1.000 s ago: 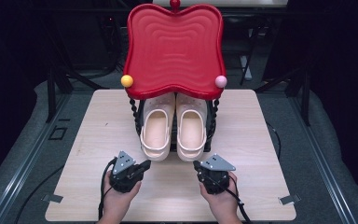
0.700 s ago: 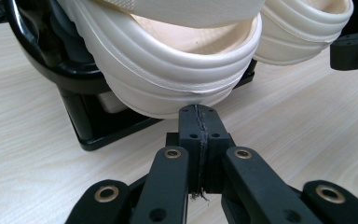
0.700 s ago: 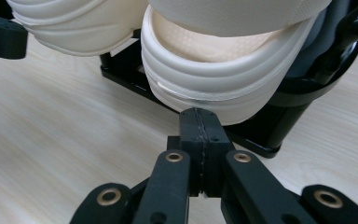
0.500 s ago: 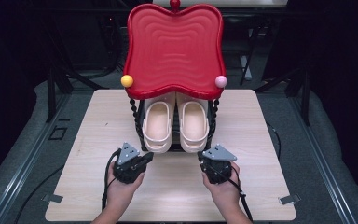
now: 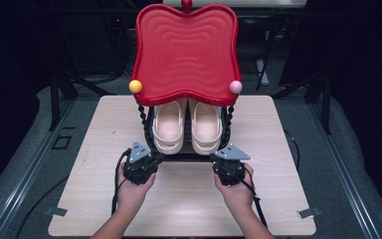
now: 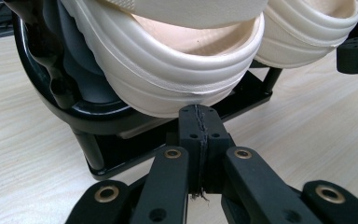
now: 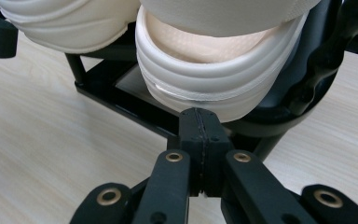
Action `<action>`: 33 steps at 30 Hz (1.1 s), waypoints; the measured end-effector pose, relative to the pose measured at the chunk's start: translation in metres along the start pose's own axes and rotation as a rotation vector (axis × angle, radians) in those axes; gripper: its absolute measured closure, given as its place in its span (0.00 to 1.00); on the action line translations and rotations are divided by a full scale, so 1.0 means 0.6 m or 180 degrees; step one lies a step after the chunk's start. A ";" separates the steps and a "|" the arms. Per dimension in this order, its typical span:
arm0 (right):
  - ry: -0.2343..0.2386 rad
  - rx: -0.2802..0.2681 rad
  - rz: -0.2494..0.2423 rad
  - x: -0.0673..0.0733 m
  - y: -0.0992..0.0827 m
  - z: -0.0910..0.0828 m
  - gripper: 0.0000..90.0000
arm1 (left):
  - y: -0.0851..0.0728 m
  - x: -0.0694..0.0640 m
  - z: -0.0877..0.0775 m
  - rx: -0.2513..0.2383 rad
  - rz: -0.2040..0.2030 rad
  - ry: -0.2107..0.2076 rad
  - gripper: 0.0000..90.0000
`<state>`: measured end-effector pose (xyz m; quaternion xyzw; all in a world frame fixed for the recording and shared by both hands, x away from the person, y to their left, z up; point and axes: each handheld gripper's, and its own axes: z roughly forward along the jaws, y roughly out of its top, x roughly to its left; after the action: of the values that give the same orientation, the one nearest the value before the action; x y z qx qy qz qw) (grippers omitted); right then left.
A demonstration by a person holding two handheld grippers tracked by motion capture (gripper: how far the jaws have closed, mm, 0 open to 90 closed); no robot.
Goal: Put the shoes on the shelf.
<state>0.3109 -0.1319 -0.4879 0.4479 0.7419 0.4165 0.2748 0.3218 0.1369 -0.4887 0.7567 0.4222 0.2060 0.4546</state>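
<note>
Two cream clogs sit side by side, heels toward the person, on the lower tier of a black rack [image 5: 148,130] under a red tray top [image 5: 186,50], at the middle of the wooden table [image 5: 278,199]; the left gripper [image 5: 155,157], jaws pressed together and empty, points at the heel of the left clog [image 5: 168,127], its tips just below the heel rim in the left gripper view; the right gripper [image 5: 219,160], likewise closed on nothing, faces the heel of the right clog [image 5: 206,127].

Pale wooden table [image 5: 278,199], black shoe rack [image 5: 189,156] standing on it
</note>
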 end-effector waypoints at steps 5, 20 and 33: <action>-0.0016 0.0010 -0.0005 -0.001 0.015 0.008 1.00 | 0.011 0.005 0.008 0.0003 0.0004 0.0029 1.00; -0.0040 0.0041 -0.0030 0.000 0.030 0.043 1.00 | 0.027 0.008 0.039 0.0045 0.0015 0.0084 1.00; -0.0024 0.0122 0.0008 0.007 0.037 0.065 1.00 | 0.030 0.014 0.064 0.0107 -0.0042 0.0121 1.00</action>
<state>0.3492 -0.1081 -0.4885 0.4556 0.7481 0.4008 0.2685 0.3616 0.1201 -0.4934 0.7574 0.4391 0.2102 0.4352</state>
